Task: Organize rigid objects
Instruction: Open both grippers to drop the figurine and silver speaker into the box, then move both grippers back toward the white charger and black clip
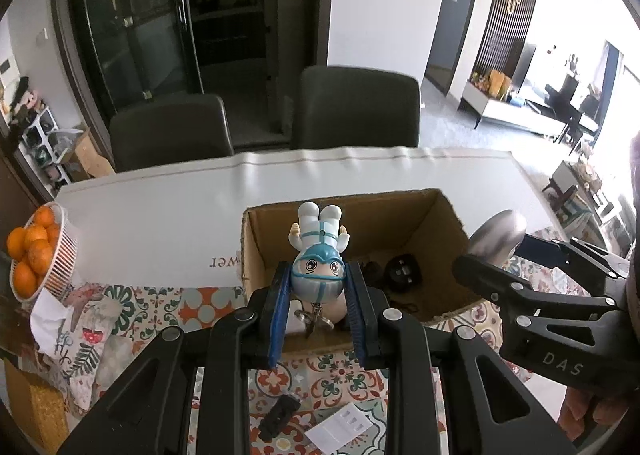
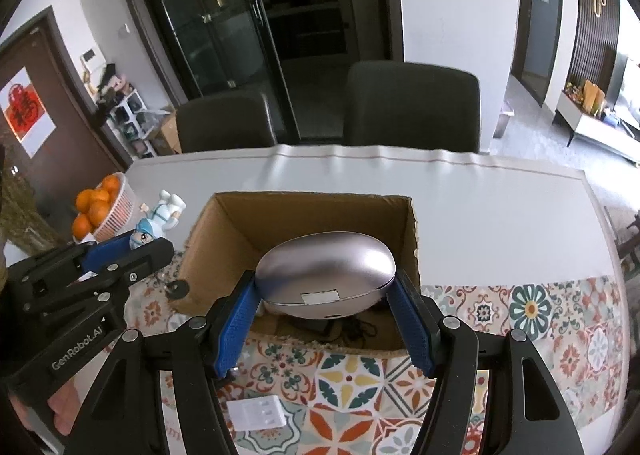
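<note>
My left gripper (image 1: 319,287) is shut on a small toy figure (image 1: 319,251) in white and blue. It is held head-down by the head, a key ring dangling under it, over the near-left part of an open cardboard box (image 1: 448,211). My right gripper (image 2: 326,295) is shut on a smooth silver oval case (image 2: 326,275), held above the same box (image 2: 232,223). In the right wrist view the left gripper (image 2: 132,251) and the figure (image 2: 158,221) sit just left of the box. Dark items (image 1: 404,271) lie on the box floor.
A basket of oranges (image 1: 32,255) stands at the table's left edge. A patterned cloth (image 2: 520,319) covers the near table; a white sheet (image 1: 160,199) covers the far part. A white adapter (image 2: 258,413) and a small black part (image 1: 280,415) lie on the cloth. Two dark chairs (image 1: 356,107) stand behind.
</note>
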A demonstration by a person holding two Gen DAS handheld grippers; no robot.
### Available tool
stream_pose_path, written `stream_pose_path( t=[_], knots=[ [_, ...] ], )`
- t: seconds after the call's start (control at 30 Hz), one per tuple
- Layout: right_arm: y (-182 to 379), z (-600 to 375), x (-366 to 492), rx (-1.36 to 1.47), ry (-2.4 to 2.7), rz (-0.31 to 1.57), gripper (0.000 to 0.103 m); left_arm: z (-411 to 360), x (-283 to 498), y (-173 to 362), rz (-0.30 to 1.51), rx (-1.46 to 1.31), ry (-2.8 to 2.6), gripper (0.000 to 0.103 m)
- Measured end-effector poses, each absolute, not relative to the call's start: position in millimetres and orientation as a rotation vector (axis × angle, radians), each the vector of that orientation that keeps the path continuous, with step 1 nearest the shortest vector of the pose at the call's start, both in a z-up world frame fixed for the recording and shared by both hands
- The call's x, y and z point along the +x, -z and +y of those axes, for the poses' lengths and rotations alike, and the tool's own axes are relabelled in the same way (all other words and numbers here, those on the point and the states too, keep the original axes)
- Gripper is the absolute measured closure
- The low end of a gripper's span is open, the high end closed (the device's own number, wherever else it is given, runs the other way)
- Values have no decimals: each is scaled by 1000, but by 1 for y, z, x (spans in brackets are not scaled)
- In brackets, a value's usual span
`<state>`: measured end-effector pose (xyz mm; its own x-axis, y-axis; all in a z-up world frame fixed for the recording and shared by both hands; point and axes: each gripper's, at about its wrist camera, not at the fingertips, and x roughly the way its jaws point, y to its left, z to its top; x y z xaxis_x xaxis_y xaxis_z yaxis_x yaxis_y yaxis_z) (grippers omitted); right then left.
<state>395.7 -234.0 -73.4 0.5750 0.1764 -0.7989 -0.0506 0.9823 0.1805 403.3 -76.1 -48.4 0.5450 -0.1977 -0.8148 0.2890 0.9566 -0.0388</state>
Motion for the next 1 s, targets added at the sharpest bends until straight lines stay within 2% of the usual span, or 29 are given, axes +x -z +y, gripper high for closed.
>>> stream_pose_path(
  t=[0.23, 0.3, 0.43, 0.5, 0.6, 1.0],
  knots=[
    [95, -232, 417, 117, -108, 1017, 37, -80, 428, 77, 1037, 140, 253, 73],
    [99, -231, 420, 111, -104, 1027, 37, -81, 430, 81, 1049, 155, 238, 65],
    [107, -232, 423, 108, -98, 1043, 37, -76, 427, 84, 1037, 172, 201, 54],
    [109, -231, 424, 106, -98, 1045, 37, -72, 424, 82, 1026, 172, 172, 40],
    [110, -228, 425, 109, -105, 1044, 37, -63, 417, 78, 999, 177, 126, 32],
    [88, -213, 400, 70, -48, 964, 18, -38, 387, 61, 915, 195, 10, 4]
  ],
)
